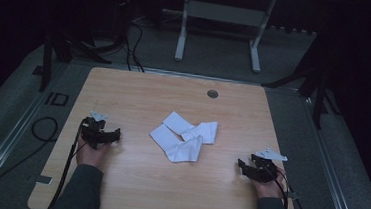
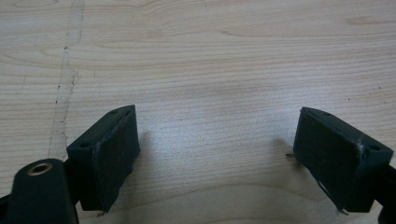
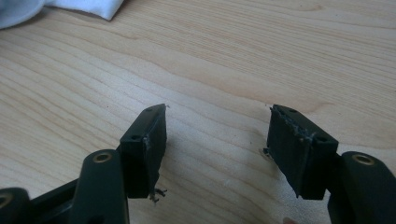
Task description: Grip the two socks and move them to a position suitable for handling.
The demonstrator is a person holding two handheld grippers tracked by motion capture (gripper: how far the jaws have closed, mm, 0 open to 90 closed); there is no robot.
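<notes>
My left gripper (image 1: 116, 134) and right gripper (image 1: 241, 165) rest empty, jaws apart, on the pale wooden table (image 1: 132, 180); the crumpled white cloth (image 1: 185, 137) lies untouched between them, nothing begun.

The right gripper (image 3: 215, 149) hangs low over the wooden table (image 3: 243, 60), jaws spread wide with nothing but bare wood between them — the pads (image 3: 156, 149) look frayed at their edges. Far ahead and off to its left lies a white cloth (image 3: 88, 7) — just a corner.
</notes>
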